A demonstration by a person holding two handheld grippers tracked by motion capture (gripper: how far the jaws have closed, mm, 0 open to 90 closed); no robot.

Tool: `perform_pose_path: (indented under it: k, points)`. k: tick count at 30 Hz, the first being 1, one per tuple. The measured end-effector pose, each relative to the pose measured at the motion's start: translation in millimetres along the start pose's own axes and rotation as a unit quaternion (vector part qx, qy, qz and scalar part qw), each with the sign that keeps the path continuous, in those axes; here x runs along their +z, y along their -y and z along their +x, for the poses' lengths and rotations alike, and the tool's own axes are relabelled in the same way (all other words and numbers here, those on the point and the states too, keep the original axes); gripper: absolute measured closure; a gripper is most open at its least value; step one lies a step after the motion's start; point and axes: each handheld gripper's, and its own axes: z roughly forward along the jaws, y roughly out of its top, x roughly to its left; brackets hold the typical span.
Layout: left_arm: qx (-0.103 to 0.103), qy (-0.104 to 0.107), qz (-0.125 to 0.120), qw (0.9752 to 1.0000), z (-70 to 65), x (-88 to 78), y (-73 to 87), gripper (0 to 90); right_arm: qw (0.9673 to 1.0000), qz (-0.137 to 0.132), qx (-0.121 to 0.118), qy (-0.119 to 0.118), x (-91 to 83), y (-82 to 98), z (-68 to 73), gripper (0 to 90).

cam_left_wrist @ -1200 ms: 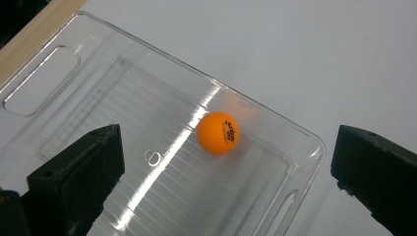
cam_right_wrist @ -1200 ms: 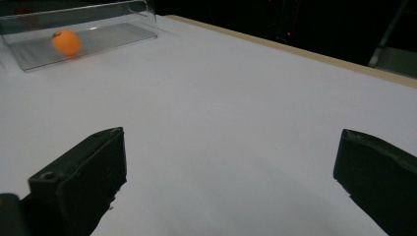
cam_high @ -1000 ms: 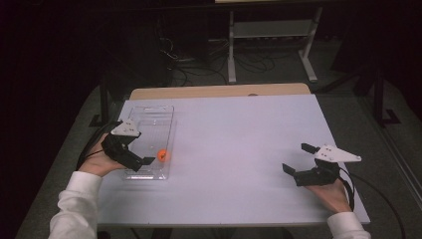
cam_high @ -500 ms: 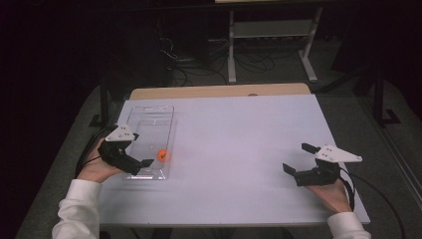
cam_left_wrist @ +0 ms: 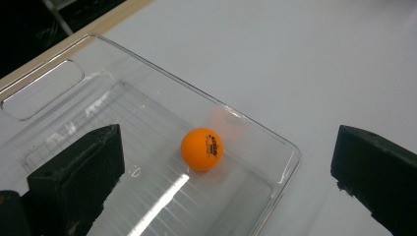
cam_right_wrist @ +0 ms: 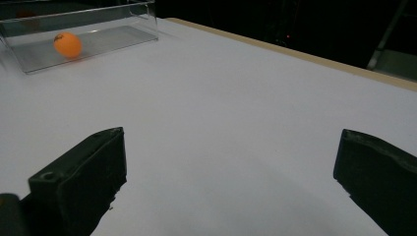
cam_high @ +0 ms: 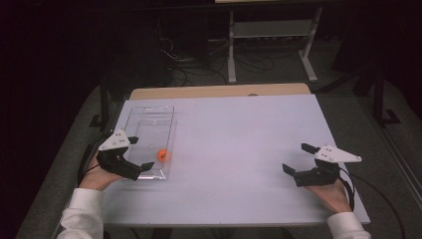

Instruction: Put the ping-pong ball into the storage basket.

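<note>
A clear plastic tray (cam_high: pixel 149 119) sat on the left part of the white table (cam_high: pixel 239 144), long side running away from the person, w/ an orange ball (cam_high: pixel 162 155) inside it near the front right corner, close to the right wall. In the left gripper view the ball (cam_left_wrist: pixel 202 149) rested on the ribbed tray floor (cam_left_wrist: pixel 123 113), black print on its side, faint orange reflection on the wall behind it; a handle cutout showed in the tray's far rim. Left gripper (cam_high: pixel 140 153) was at the tray's near left corner, jaws spread wide & holding nothing, one jaw over the tray floor, the other past the tray's right wall over bare table, ball between them but further ahead, not touched. Right gripper (cam_high: pixel 298 158) was well apart, near the front right of the table, jaws also wide apart & empty, over bare surface. From the right gripper view the ball (cam_right_wrist: pixel 68 44) & tray (cam_right_wrist: pixel 98 42) showed far off at upper left. White sleeves (cam_high: pixel 82 216) visible at both wrists. Room beyond the table was dark, w/ cables & a metal stand (cam_high: pixel 268 40) on the floor.
</note>
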Motion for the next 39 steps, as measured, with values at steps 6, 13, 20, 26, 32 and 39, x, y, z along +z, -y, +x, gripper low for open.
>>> perform_pose_path:
  k: [6, 13, 20, 26, 32, 39]
  points:
    - [-0.007, -0.002, -0.023, 0.9997, -3.2, -1.8, 9.6, 0.0, 1.0, 0.002, -0.001, 0.0, 0.3, 0.1, 0.4, 0.0]
    - [-0.023, -0.006, -0.052, 0.9984, -4.7, -3.5, 21.4, 0.0, 1.0, 0.004, -0.002, 0.001, 0.9, 0.7, 0.7, 0.0]
    - [-0.035, -0.01, -0.073, 0.9966, -8.0, -3.4, 32.1, 0.0, 1.0, 0.004, -0.003, 0.001, 0.9, 0.8, 0.8, 0.0]
    - [-0.042, -0.014, -0.093, 0.9947, -10.5, -5.3, 36.9, 0.0, 1.0, 0.005, -0.003, 0.001, 1.1, 0.9, 0.9, 0.0]
    - [-0.047, -0.034, -0.108, 0.9924, -13.8, -5.8, 43.0, 0.0, 1.0, 0.005, -0.002, 0.001, 1.1, 1.0, 1.1, 0.0]
    - [-0.053, -0.043, -0.12, 0.9904, -14.2, -8.2, 44.9, 0.0, 1.0, 0.004, -0.002, 0.0, 1.3, 1.0, 0.9, 0.0]
